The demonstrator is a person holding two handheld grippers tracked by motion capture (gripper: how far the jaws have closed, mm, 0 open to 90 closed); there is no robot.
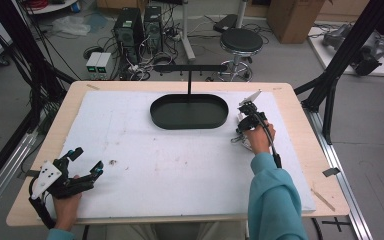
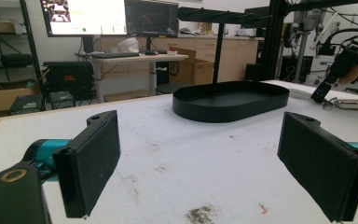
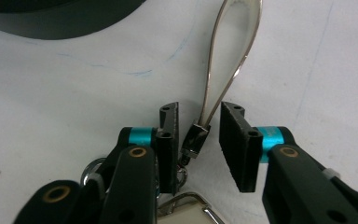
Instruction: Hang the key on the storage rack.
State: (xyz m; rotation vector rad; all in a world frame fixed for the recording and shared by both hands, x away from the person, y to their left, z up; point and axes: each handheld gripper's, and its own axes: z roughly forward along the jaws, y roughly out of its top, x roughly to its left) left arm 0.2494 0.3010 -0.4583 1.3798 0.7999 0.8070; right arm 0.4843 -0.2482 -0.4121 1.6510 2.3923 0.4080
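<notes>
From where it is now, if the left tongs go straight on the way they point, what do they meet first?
Probably the black oval tray: it lies ahead of the open left tongs, with bare white mat before it. Depth is uncertain.

We see a black stool, two computer towers and a cardboard box behind the table.

Tray: black, matte, with a black post and crossbar. Table cover: white, speckled with small brown and grey stains. Table edge: pale wood. Left gripper: black, teal bands near the fingertips, white plate with dark dots. Right gripper: black pads, teal collars, brass-coloured rivets. Strap loop: shiny silver. Sleeve: teal.
</notes>
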